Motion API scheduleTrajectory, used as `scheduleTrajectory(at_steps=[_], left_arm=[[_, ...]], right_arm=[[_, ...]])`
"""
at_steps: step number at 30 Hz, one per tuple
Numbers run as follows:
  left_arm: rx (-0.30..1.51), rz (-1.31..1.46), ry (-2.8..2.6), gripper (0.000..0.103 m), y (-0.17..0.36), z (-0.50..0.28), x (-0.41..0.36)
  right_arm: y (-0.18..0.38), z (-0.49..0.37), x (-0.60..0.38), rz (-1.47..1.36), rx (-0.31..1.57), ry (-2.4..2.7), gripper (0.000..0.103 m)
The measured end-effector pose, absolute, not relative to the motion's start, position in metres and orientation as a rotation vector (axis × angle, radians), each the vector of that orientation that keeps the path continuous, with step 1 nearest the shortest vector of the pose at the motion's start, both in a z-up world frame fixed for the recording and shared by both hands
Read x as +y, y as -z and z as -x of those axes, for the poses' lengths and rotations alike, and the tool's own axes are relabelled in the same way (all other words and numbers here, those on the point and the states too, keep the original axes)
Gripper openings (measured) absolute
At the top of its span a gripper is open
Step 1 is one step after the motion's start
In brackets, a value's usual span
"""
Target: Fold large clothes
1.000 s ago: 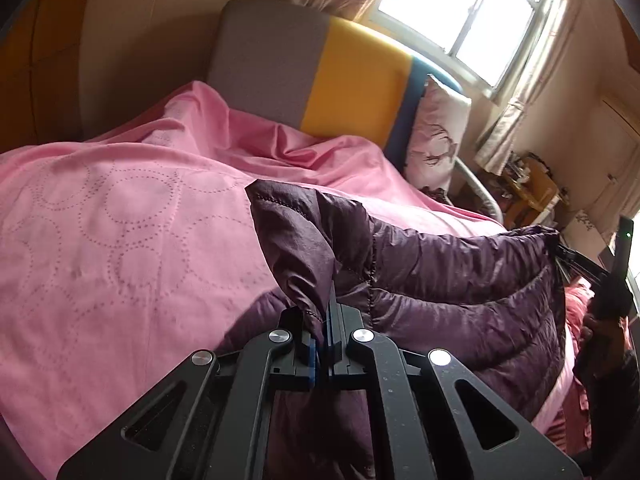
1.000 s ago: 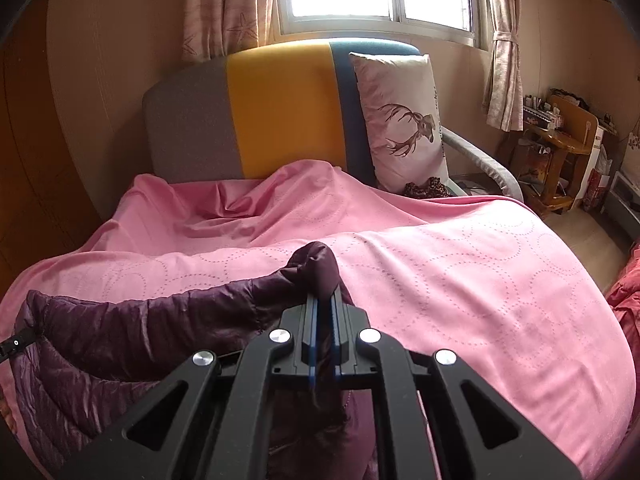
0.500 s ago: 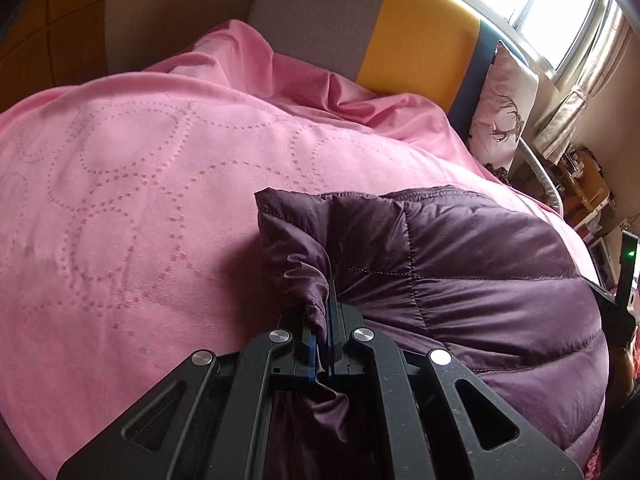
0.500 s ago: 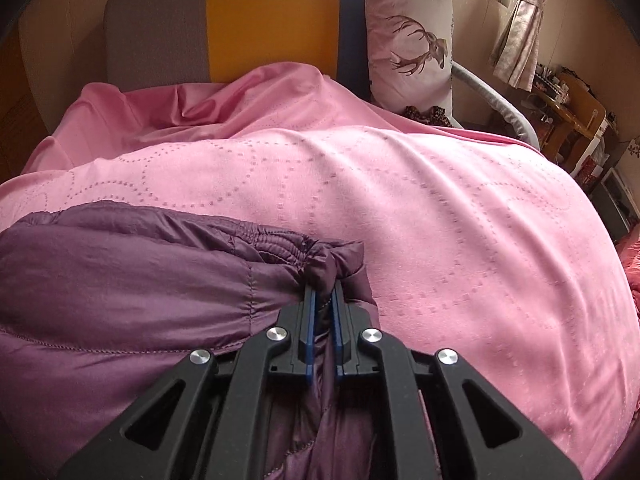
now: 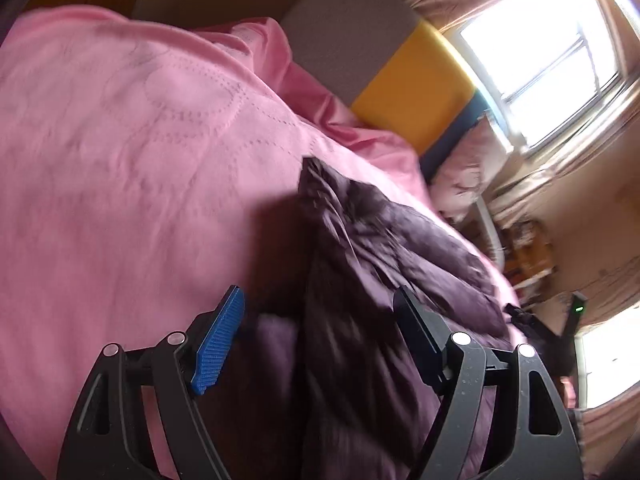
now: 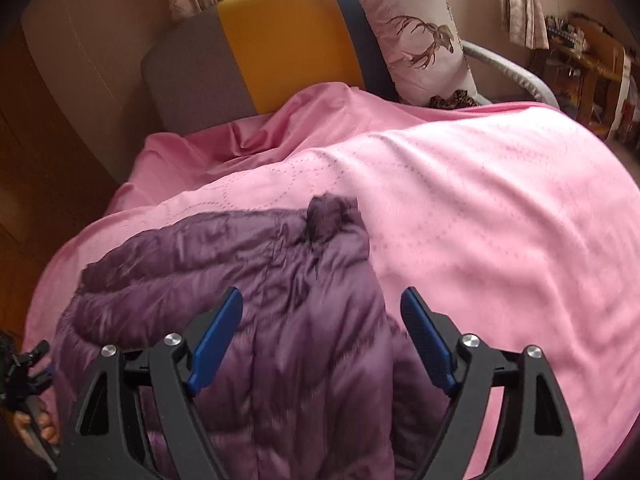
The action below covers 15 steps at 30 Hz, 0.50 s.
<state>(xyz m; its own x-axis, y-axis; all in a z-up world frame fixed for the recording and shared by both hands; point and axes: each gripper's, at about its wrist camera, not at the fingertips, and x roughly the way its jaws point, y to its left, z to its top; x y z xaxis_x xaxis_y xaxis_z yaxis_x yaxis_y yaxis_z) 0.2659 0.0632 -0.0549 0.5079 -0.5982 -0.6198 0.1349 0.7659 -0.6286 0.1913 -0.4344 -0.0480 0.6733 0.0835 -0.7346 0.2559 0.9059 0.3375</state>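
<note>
Both claws, left claw (image 5: pixel 316 336) and right claw (image 6: pixel 322 332), gape released above the purple jacket (image 6: pixel 248 280), seemingly lying loose on the pink bed (image 6: pixel 500 220).

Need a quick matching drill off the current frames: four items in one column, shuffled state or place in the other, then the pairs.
Items:
1. purple puffer jacket
2. deer-print pillow
3. left gripper
4. pink bedspread

States or places:
A. leaning against the headboard
B. jaws wide open, gripping nothing
C. lying on the bed between both grippers
D. covering the bed, stitched with dotted circles

Pairs: 1-C, 2-A, 3-B, 4-D

The right gripper is open too.
</note>
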Motion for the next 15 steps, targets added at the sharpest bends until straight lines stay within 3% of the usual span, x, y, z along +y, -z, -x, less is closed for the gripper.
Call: scheduleTrajectory(at_steps=[8, 9, 13, 15], left_arm=[[0.955, 0.722, 0.635, 0.076, 0.092, -0.184, 0.072], [0.943, 0.694, 0.642, 0.074, 0.092, -0.179, 0.067], [0.951, 0.701, 0.677, 0.044, 0.094, -0.173, 0.06], [0.945, 0.705, 0.681, 0.032, 0.092, -0.17, 0.064]], right_arm=[[0.095, -0.08, -0.433, -0.61, 0.849, 0.073, 0.086], [0.097, -0.074, -0.43, -0.603, 0.84, 0.074, 0.076], [0.089, -0.063, -0.423, -0.609, 0.813, 0.06, 0.034], [0.081, -0.054, -0.421, -0.596, 0.818, 0.042, 0.03]])
